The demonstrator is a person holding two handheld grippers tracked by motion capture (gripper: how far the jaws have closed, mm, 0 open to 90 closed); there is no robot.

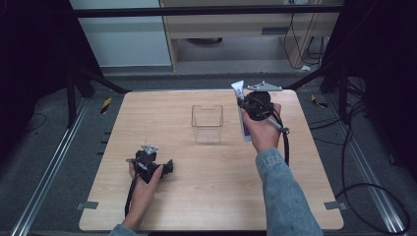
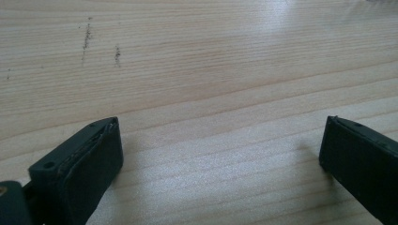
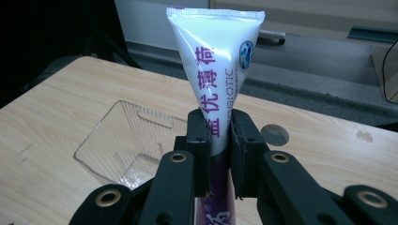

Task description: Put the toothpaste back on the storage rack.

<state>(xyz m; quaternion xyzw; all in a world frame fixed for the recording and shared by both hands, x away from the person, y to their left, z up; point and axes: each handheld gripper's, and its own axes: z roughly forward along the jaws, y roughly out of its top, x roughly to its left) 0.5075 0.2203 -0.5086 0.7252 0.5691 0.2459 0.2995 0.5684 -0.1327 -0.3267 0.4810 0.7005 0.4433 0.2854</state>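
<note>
A white and purple toothpaste tube (image 3: 217, 70) stands upright, crimped end up, with my right gripper (image 3: 219, 140) shut on its middle. In the high view the tube (image 1: 241, 115) and right gripper (image 1: 244, 104) hang above the table's far right part, just right of a clear plastic box (image 1: 207, 123). In the right gripper view that empty box (image 3: 126, 140) lies to the lower left of the tube. My left gripper (image 1: 168, 167) rests low on the near left of the table, open. Its two black fingers (image 2: 89, 164) stand wide apart over bare wood.
The light wooden table (image 1: 211, 196) has bare surface around the box. A round hole (image 3: 275, 134) shows in the tabletop behind the tube. Black frame legs, cables and a cabinet stand beyond the far edge.
</note>
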